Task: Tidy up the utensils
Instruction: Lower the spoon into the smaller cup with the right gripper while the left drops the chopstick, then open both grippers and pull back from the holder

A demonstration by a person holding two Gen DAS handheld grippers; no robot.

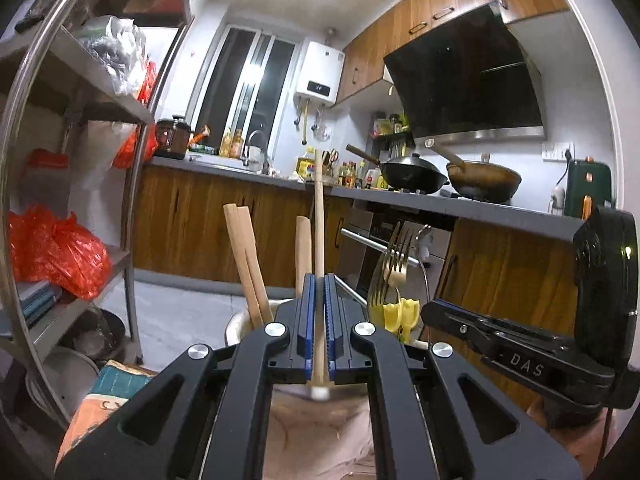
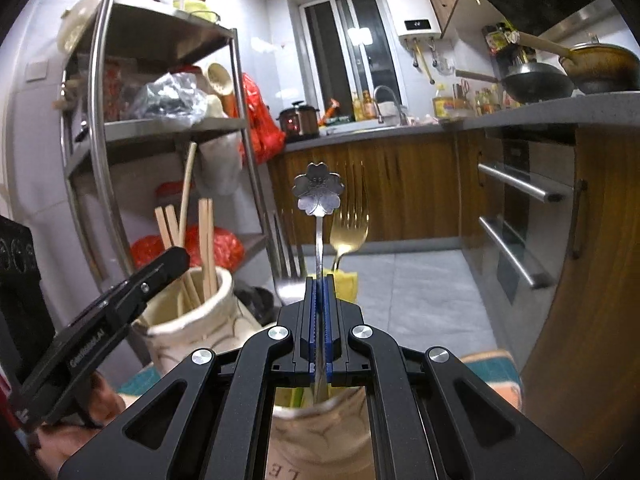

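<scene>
My left gripper (image 1: 319,280) is shut on a single wooden chopstick (image 1: 318,208) that stands upright between the blue pads. Just beyond it a cream ceramic jar (image 1: 236,322) holds more wooden chopsticks (image 1: 246,256). To the right, gold forks (image 1: 394,264) and a yellow-handled utensil (image 1: 400,314) stand in a second jar. My right gripper (image 2: 319,280) is shut on a silver spoon (image 2: 319,194) with a flower-shaped end, held upright over a cream jar (image 2: 320,432). A gold fork (image 2: 348,228) and a dark fork (image 2: 286,244) stand there too. The chopstick jar (image 2: 188,320) is at its left.
A steel shelf rack (image 2: 100,140) with red bags and dishes stands at the left. Wooden cabinets and a grey counter (image 1: 460,204) with two woks (image 1: 416,176) run along the back and right. Oven handles (image 2: 520,188) jut out at the right. Grey floor (image 2: 420,292) lies beyond the jars.
</scene>
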